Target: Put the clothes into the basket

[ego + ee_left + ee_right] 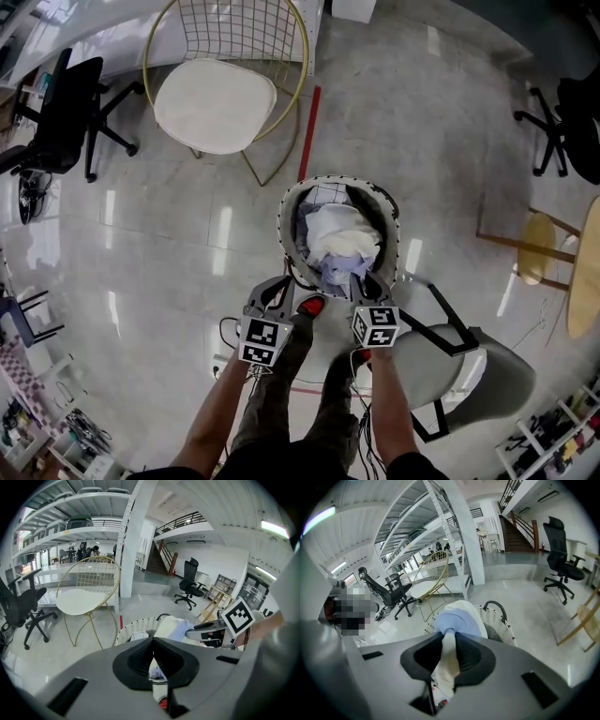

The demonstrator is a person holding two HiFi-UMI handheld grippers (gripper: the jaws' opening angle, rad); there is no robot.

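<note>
Left gripper point(153, 644) view: jaws narrow, with a sliver of pale cloth in the slit, pinched as far as I can tell. Basket point(133, 631) at 12 o'clock, just beyond.

Right gripper point(449, 639) view: jaws clamped on the clothes point(457, 620), a blue-and-cream fold running through them.

Head view: both grippers at the basket's 6 o'clock rim, clothes heaped above it.

Risk, as I judge it: if I release this near the rim, the fold slides off the mound onto the floor.

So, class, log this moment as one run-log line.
left gripper: shut on clothes | right gripper: shut on clothes | clothes: bunched in basket | basket: on floor
</note>
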